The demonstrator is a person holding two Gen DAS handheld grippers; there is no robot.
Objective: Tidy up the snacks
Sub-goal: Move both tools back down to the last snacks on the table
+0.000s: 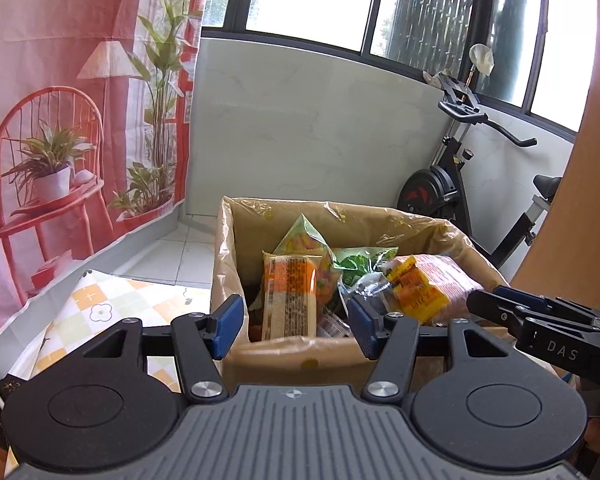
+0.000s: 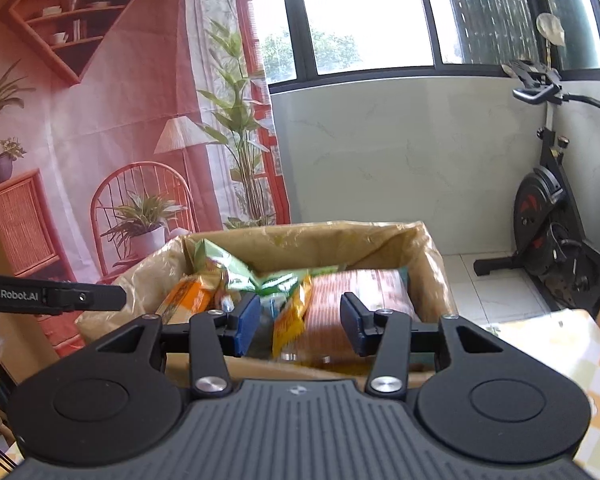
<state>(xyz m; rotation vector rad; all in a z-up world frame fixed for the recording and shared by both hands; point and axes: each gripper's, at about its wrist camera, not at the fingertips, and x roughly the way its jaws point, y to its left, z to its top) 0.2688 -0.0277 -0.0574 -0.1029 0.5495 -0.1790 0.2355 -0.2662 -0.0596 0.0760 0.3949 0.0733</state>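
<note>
Snacks fill the cardboard box at the centre of both views — an orange packet upright at lower centre, a green bag behind it, a yellow packet and a reddish pack toward the right. The box is lined with a plastic bag, likely to keep the contents together. The left gripper and right gripper both hang half open over the near rim, nothing between their pads — seemingly having let go or lining up a pick. A checked cloth lies at lower left
</note>
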